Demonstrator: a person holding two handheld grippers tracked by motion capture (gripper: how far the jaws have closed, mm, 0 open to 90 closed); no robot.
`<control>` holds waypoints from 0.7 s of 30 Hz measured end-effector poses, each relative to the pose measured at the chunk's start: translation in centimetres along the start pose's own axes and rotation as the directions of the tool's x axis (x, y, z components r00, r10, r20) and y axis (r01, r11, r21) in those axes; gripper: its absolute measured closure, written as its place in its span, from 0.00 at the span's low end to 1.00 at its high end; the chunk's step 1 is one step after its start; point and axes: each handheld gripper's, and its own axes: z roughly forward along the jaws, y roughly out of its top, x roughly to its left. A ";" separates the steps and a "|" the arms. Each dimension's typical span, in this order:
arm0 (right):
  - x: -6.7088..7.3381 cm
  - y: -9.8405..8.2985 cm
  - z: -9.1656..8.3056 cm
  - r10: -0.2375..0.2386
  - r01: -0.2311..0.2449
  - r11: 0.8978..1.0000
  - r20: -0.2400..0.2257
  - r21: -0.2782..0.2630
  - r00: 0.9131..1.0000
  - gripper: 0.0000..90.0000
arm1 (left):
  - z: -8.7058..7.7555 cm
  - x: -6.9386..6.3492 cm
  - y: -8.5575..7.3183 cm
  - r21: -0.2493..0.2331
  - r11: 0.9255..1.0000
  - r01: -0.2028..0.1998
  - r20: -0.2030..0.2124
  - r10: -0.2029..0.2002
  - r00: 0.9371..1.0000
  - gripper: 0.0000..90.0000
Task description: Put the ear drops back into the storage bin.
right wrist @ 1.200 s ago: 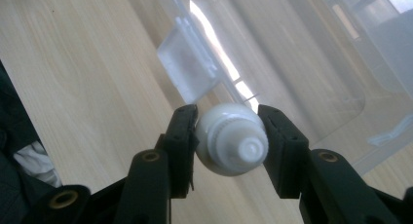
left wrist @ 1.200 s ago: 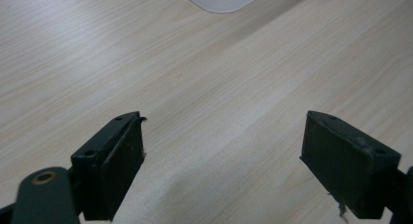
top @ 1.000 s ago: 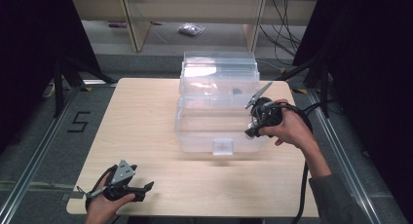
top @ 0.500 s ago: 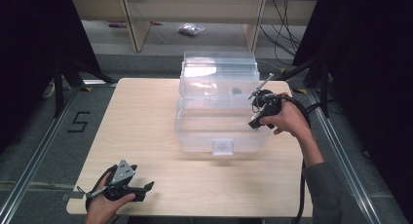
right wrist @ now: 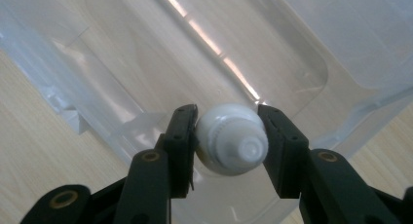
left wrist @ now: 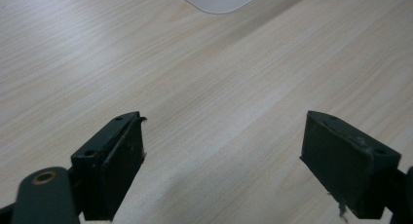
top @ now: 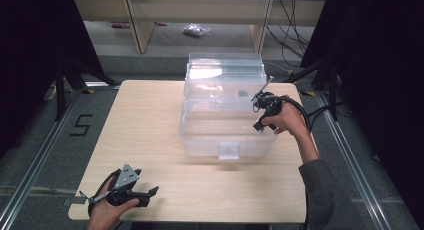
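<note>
White and round, one small capped object point(right wrist: 233, 139) sits pinched between the jaws of the right claw point(right wrist: 229, 136), held over the one clear plastic bin point(top: 225, 110) at its right side; no writing shows on it. Right hand point(top: 290, 121) reaches in with the forearm angled. Left claw point(left wrist: 221, 156) rests low at the desk point(top: 150, 115) front-left corner, jaws wide and empty. Floor tape reads "5" point(top: 81, 125).

Overhead light brightens the table point(top: 150, 125); glare streaks the clear bin point(right wrist: 219, 53); surroundings dark, close-ups soft.
</note>
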 end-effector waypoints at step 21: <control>-1.0 0.0 3.7 0.054 -0.054 0.995 -0.001 0.079 0.999 0.67 | 0.1 0.0 0.0 -0.007 1.000 -0.002 0.000 0.002 1.000 0.17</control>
